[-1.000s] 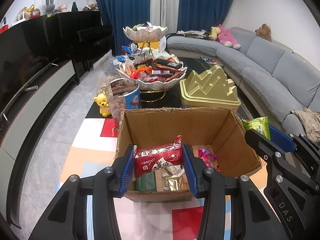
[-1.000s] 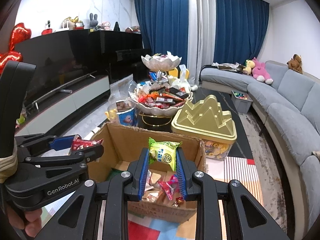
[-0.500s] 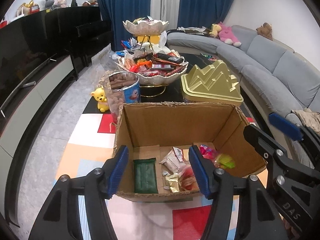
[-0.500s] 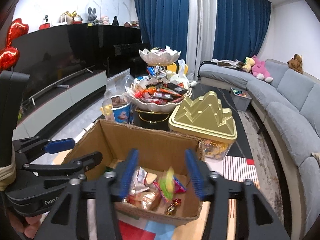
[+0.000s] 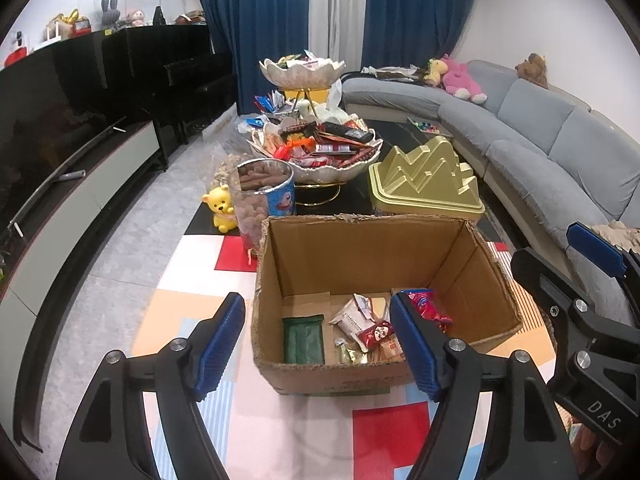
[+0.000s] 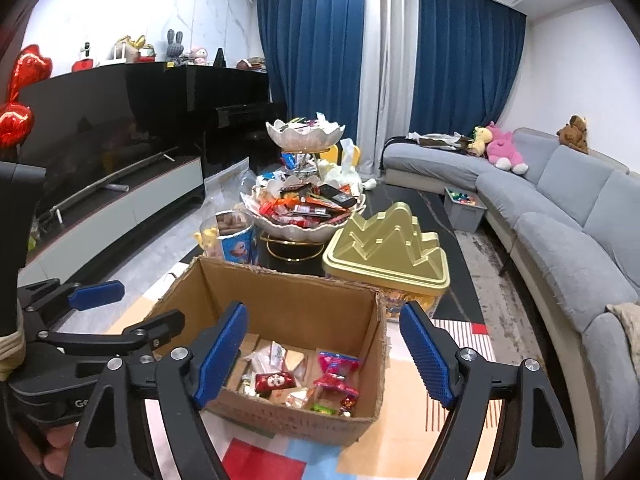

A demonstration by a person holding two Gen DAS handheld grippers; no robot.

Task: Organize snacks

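Both tongs opened, packets dropped into box.

Beyond the jaws: brown cardboard box containing a dark green packet, a red wrapper and a pink wrapper. Behind the box: gold tin. Below the jaws: mat patterned in red, peach, light-blue and white blocks.

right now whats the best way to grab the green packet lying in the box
Grip the green packet across its long side edges, near the middle, coming from above with the open left gripper. It lies flat on the cardboard box floor, apart from the other snacks, near the left wall.
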